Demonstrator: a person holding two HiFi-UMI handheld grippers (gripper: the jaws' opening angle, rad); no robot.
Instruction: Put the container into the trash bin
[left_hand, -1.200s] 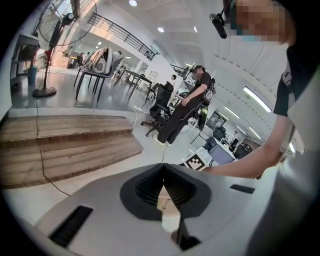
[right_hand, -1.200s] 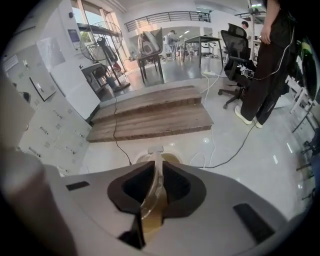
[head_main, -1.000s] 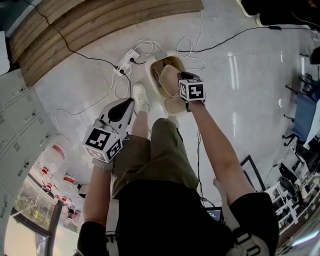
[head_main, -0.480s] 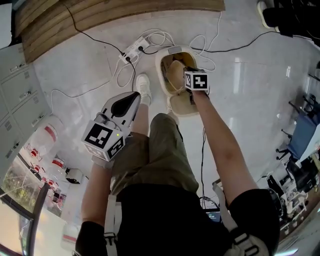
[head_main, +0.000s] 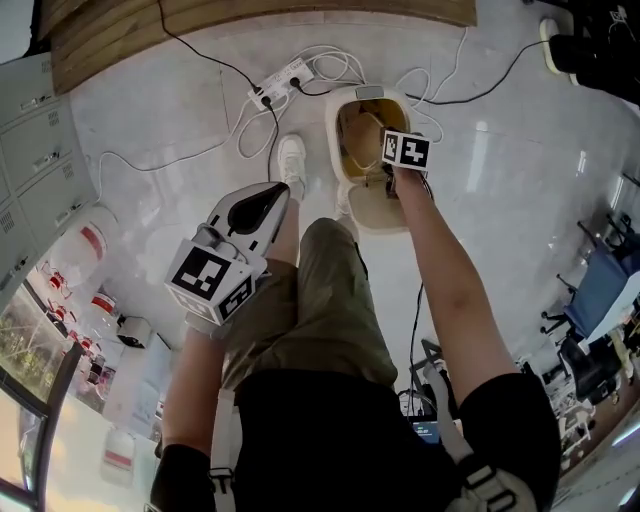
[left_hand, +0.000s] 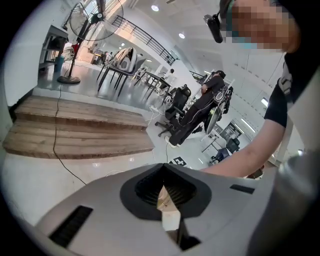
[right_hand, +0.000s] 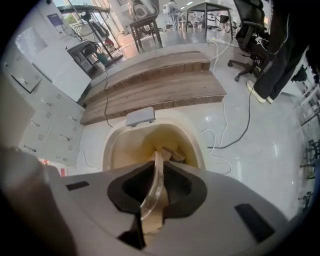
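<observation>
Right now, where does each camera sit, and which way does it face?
Head view: on the head, facing steeply down at the floor; legs, arms, left gripper, right gripper.
Left gripper view: on that gripper, facing across the room; shut jaws, right forearm.
Right gripper view: on that gripper, facing down; jaws clamping the container.
Head and right views share the trash bin.
</observation>
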